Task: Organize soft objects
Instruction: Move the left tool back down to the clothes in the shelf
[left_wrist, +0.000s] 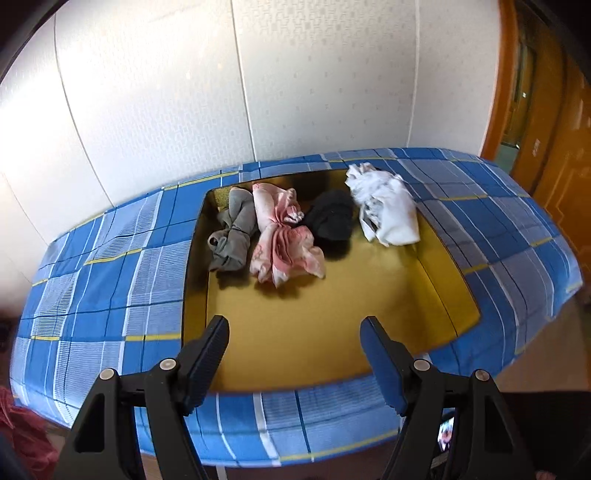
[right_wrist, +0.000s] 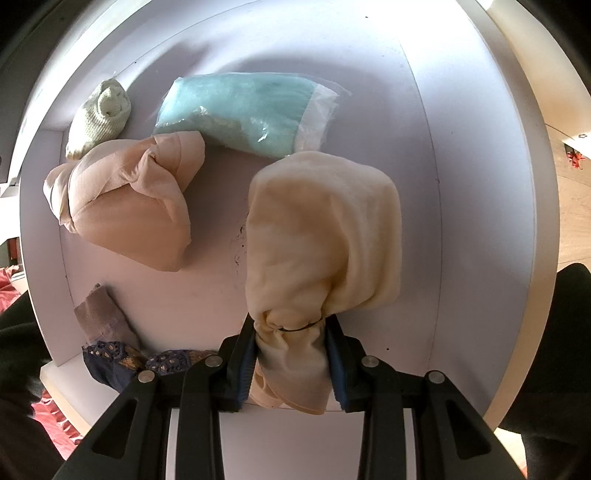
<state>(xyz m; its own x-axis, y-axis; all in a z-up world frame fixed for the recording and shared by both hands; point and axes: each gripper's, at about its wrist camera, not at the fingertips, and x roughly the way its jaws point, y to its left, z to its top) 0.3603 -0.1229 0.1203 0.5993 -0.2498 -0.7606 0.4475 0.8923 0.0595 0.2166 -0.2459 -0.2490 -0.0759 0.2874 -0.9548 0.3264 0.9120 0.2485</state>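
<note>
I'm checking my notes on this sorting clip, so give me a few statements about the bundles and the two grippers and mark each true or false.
1. The right gripper is clamped on a cream bundle. True.
2. The left gripper holds the pink bundle. False: its jaws are apart with nothing between them, and the pink bundle lies in the gold tray.
3. Four bundles are at the tray: grey, pink, black and white. True.
4. The teal packet lies in the gold tray. False: it lies on the white shelf, in the right wrist view.
5. The tray sits in a red cloth. False: the cloth is blue plaid.
</note>
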